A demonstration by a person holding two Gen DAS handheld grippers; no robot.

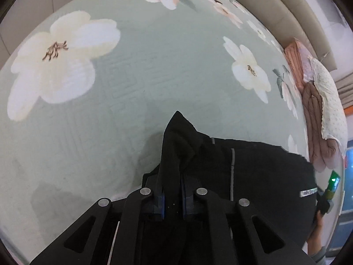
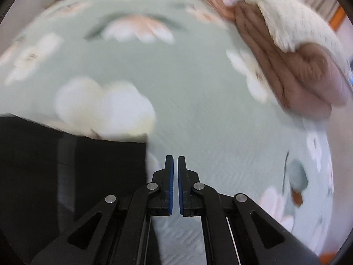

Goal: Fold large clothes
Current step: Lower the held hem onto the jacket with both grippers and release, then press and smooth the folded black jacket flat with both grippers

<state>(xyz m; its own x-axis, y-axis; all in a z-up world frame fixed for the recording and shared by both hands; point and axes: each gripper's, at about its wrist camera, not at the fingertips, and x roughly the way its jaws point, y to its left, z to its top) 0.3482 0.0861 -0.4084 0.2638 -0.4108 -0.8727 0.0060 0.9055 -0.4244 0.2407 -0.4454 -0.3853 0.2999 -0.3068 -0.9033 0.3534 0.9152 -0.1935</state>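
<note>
From the left wrist, your left gripper [image 1: 173,195] is clamped on a peaked corner of the black fabric garment [image 1: 253,172], which lies on the pale green floral bedspread [image 1: 136,70], likely ready for folding over. From the right wrist, your right gripper [image 2: 175,172] has its fingers together on nothing, beside the garment's edge, so you'd judge it missed its corner.

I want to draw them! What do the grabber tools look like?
Both the left gripper and right gripper are black, with angular linkage arms, round silver pins, triangle cut-outs and blue ridged pads on two fingers.
</note>
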